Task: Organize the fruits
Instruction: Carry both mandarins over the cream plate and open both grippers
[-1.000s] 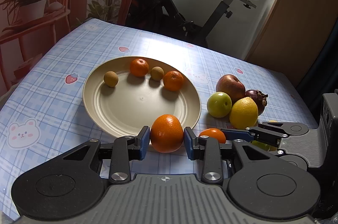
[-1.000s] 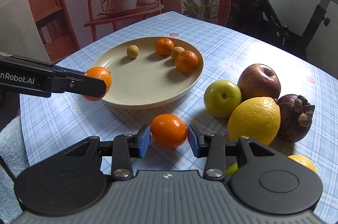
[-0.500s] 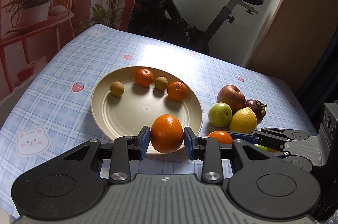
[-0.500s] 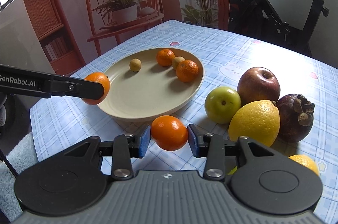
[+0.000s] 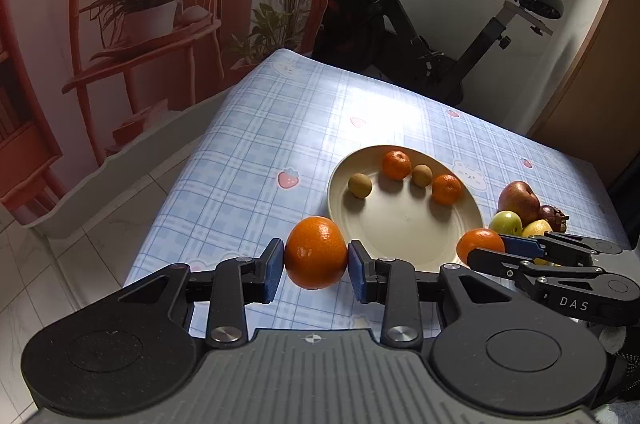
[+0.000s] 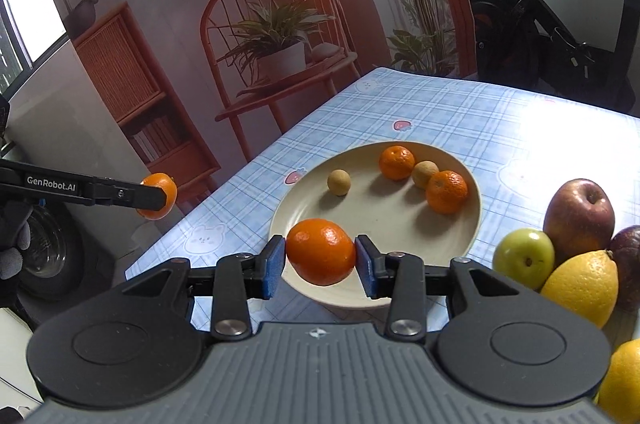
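My left gripper (image 5: 316, 264) is shut on an orange (image 5: 316, 252), held in the air left of the cream plate (image 5: 404, 236). My right gripper (image 6: 320, 262) is shut on a second orange (image 6: 321, 251), lifted over the plate's (image 6: 380, 224) near rim. Each gripper shows in the other's view: the right one's fingers (image 5: 520, 246) with its orange (image 5: 480, 244), and the left one's fingers (image 6: 132, 196) with its orange (image 6: 160, 194). On the plate lie two tangerines (image 6: 396, 162) (image 6: 446, 192) and two small tan fruits (image 6: 339, 182) (image 6: 425, 174).
Right of the plate sit a red apple (image 6: 578, 216), a green apple (image 6: 522, 258), a lemon (image 6: 580, 288), a dark mangosteen (image 6: 628, 260) and a yellow fruit (image 6: 624, 380). The checked tablecloth (image 5: 280, 128) ends at the left over tiled floor. An exercise bike (image 5: 420, 24) stands behind.
Both grippers rose with their oranges; the right orange left the cloth. The left gripper swung left and back, so the plate now sits to its right.
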The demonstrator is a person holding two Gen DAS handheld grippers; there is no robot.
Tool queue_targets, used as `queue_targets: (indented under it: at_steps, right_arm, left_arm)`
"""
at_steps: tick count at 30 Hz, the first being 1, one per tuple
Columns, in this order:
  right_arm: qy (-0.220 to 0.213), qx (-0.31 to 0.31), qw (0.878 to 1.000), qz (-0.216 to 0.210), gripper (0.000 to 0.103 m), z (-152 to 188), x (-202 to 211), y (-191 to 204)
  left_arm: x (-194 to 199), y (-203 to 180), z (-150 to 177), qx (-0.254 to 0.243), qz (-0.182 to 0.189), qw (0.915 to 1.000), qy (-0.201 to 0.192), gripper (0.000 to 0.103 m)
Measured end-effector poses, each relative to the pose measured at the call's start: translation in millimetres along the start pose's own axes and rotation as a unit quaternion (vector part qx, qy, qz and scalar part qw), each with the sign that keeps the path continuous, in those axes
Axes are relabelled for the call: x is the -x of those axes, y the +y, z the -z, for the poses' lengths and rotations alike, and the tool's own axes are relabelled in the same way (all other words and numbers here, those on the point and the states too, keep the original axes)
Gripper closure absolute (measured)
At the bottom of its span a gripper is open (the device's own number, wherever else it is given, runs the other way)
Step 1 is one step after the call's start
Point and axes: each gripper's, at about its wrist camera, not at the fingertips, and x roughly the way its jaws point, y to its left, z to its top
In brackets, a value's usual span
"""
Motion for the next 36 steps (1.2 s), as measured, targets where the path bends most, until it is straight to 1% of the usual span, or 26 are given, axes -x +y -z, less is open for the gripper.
queue_targets:
  at_steps: [1, 4, 8, 11, 17, 22, 28, 36]
  right_arm:
    - [0.001, 0.014, 1.000, 0.012, 0.062, -1.1, -5.8, 2.3]
    - [0.012, 0.053, 0.997, 0.051, 0.062, -0.1, -22.4, 1.4]
    - [0.031, 0.065, 0.995, 0.075, 0.062, 0.1, -34.1, -12.0]
    - [0.045, 0.073, 0.992, 0.091, 0.062, -3.7, -41.9, -23.3]
    - [0.070, 0.089, 0.987, 0.110, 0.062, -7.6, -58.1, -37.8]
    - [0.080, 0.091, 0.986, 0.116, 0.062, -7.8, -66.2, -45.2]
    - [0.077, 0.097, 0.985, 0.120, 0.062, -9.8, -69.5, -47.6]
    - [0.075, 0.103, 0.984, 0.124, 0.062, -13.5, -74.2, -48.5]
  left_arm:
    - [-5.5, -2.0, -3.0, -0.009, 0.001, 1.0000, 0.000, 0.066]
    - [-32.7, -12.5, -14.1, -0.043, 0.025, 0.9987, 0.012, 0.066]
    - [-70.7, -30.6, -23.7, -0.074, 0.044, 0.9959, 0.030, 0.066]
    - [-93.2, -40.0, -27.3, -0.087, 0.055, 0.9938, 0.043, 0.066]
    - [-130.3, -50.2, -21.2, -0.121, 0.032, 0.9898, 0.068, 0.066]
    - [-138.1, -48.0, -26.4, -0.119, 0.030, 0.9906, 0.061, 0.066]
    - [-147.5, -50.2, -37.5, -0.130, 0.017, 0.9901, 0.049, 0.066]
    - [-157.6, -56.4, -45.8, -0.141, 0.017, 0.9895, 0.030, 0.066]
